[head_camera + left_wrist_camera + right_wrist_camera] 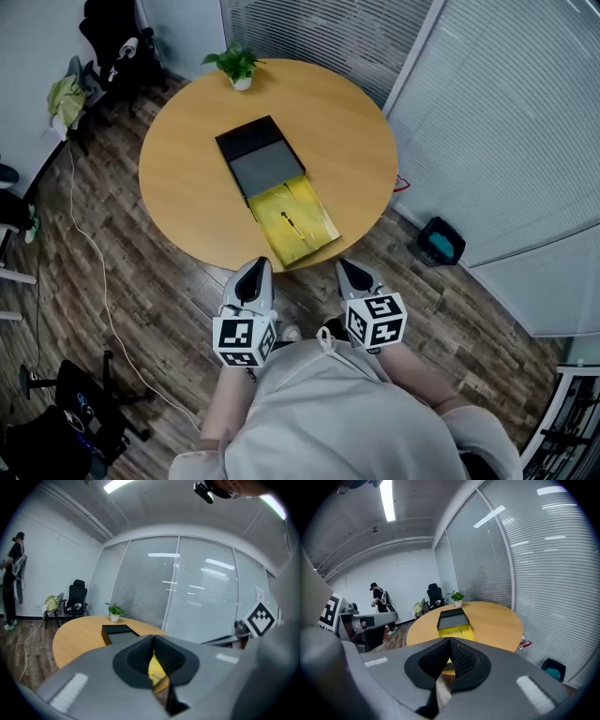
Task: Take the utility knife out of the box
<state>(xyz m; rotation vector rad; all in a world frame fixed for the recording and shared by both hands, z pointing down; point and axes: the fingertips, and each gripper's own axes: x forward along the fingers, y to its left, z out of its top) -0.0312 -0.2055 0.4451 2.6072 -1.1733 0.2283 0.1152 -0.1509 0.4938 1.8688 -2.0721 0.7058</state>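
On the round wooden table lies an open black box with a grey inside. A yellow tray reaches from it to the table's near edge. A thin, slim object lies on the yellow tray, too small to identify. My left gripper and right gripper hover side by side over the floor, just short of the table edge. Both are shut with nothing in them. The left gripper view shows the box beyond the shut jaws. The right gripper view shows the box and the yellow tray.
A small potted plant stands at the table's far edge. A black office chair is at the back left and a cable runs across the wood floor. A dark bin sits by the glass partition. A person stands by the far wall.
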